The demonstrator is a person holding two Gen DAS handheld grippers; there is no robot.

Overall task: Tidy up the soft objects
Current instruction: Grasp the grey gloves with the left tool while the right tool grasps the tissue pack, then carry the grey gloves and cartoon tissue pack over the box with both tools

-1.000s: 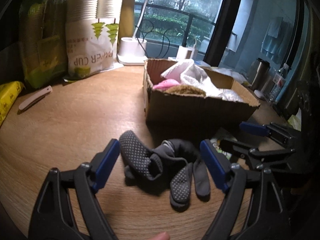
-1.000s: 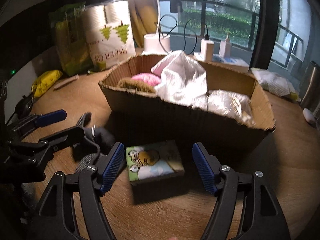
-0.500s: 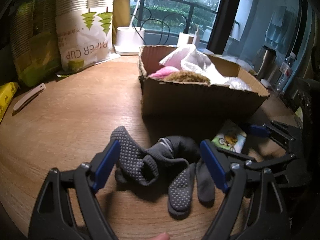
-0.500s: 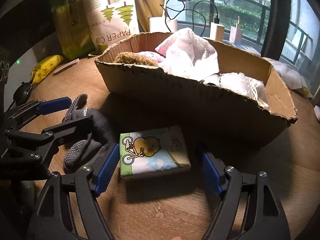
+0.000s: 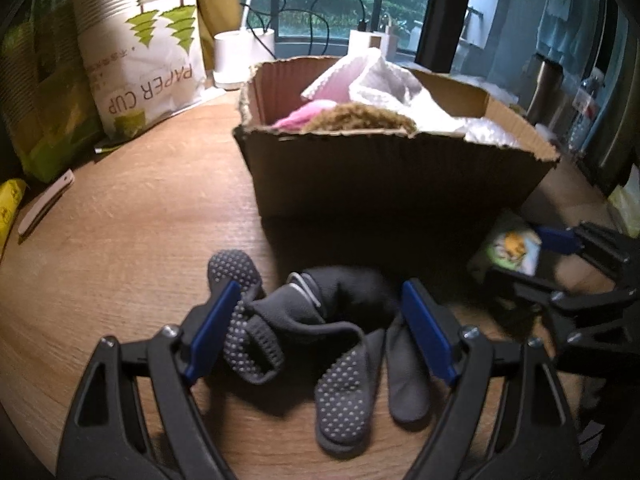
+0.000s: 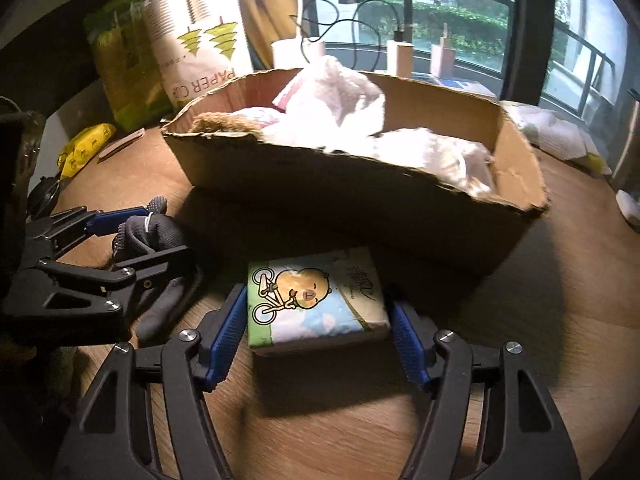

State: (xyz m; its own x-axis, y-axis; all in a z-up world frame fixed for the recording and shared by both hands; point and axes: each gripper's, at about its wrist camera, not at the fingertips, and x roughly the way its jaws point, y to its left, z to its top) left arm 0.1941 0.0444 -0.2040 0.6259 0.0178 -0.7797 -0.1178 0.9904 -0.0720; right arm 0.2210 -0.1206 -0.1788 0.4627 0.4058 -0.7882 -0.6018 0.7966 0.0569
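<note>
Straddling two pickups at once: left tool [image 5: 316, 332] spread wide and unclenched over grey dotted gloves [image 5: 304, 332] lying crumpled on tabletop [image 5: 132, 216]; right tool [image 6: 316, 332] just narrowing around cartoon-printed tissue pack [image 6: 312, 300], pads beside its sides, contact uncertain, pack flat on tabletop before cardboard box [image 6: 360, 208]. Judged step: grasping. Next calls for clenching fully, lifting clear of the ragged front wall, then dropping among cloths already inside
</note>
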